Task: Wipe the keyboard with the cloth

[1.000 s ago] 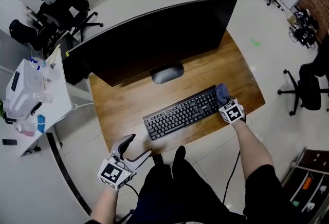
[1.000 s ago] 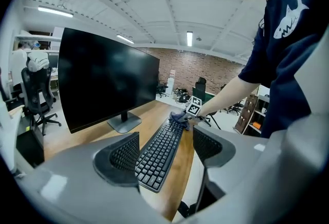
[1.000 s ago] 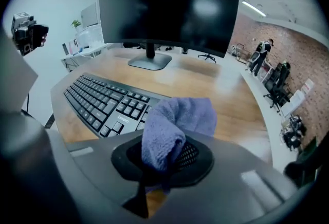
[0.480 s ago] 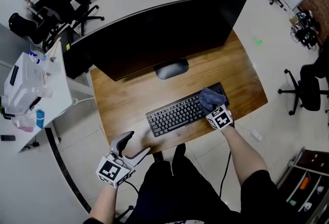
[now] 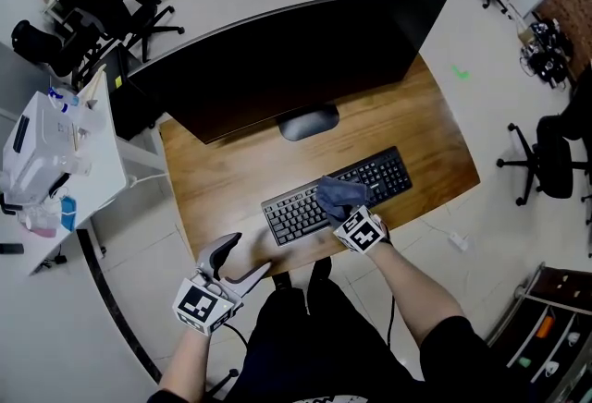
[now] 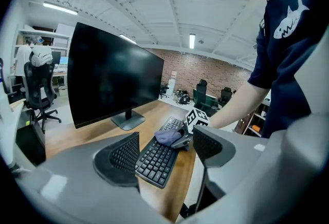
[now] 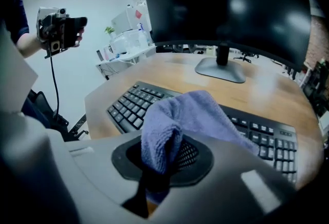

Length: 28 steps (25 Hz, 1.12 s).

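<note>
A black keyboard (image 5: 370, 179) lies on the wooden desk (image 5: 222, 179) in front of the monitor (image 5: 287, 59). My right gripper (image 5: 344, 212) is shut on a blue-grey cloth (image 5: 338, 195), which rests on the middle of the keyboard. In the right gripper view the cloth (image 7: 180, 120) bunches between the jaws over the keys (image 7: 128, 107). My left gripper (image 5: 233, 261) hangs open off the desk's front left corner, away from the keyboard. The left gripper view shows the keyboard (image 6: 157, 159), the cloth (image 6: 167, 137) and the right gripper (image 6: 182, 141) beyond its open jaws.
The monitor stand (image 5: 308, 124) sits behind the keyboard. A white side table (image 5: 102, 161) with clutter stands to the left. Office chairs (image 5: 546, 152) stand around the floor. The desk's front edge runs just below the keyboard.
My right gripper has dragged the cloth leftward along the keyboard, from its right end to its middle. The left gripper has hardly moved.
</note>
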{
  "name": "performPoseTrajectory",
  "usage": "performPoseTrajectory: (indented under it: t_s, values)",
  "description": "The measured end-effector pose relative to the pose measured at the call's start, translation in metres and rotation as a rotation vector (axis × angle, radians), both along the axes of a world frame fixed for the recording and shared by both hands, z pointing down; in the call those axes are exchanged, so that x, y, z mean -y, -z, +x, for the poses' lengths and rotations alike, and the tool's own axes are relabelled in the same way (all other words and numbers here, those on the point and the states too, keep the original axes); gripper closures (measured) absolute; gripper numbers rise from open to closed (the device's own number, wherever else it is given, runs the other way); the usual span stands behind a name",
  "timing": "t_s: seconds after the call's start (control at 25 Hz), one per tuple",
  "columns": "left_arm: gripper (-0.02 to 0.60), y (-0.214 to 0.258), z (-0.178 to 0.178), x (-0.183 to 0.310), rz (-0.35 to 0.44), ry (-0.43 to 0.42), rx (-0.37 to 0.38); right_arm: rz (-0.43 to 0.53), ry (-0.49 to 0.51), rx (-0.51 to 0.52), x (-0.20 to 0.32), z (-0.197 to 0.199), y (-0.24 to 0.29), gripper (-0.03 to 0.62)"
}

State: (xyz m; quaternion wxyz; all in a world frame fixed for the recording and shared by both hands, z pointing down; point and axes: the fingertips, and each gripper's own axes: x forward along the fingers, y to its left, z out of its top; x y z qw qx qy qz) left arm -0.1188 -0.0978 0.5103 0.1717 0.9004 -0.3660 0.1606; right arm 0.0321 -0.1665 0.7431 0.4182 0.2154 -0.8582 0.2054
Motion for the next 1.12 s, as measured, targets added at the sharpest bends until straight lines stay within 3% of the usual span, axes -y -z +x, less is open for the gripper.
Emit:
performPoseTrajectory:
  t_s: [0.48,0.56,0.68,0.88,1.12]
  values:
    - [0.262,-0.001,0.012,0.004,-0.011,-0.013,-0.011,-0.041,0.178,0.061,-0.064,-0.084,-0.001,0.534]
    - [0.262,-0.003,0.012,0.005,-0.003,-0.015,-0.004,-0.061,0.174,0.084,-0.068,-0.090,-0.001,0.534]
    - [0.262,0.000,0.014,0.008,-0.013,-0.011,-0.002,-0.098,0.086,0.168,-0.061,-0.088,0.005,0.534]
    - [0.262,0.003,0.015,0.012,-0.008,-0.002,-0.007,-0.086,-0.088,0.289,-0.027,-0.038,0.041,0.534]
    - [0.262,-0.001,0.018,0.016,0.005,-0.010,-0.003,0.056,-0.306,0.309,0.052,0.077,0.083,0.534]
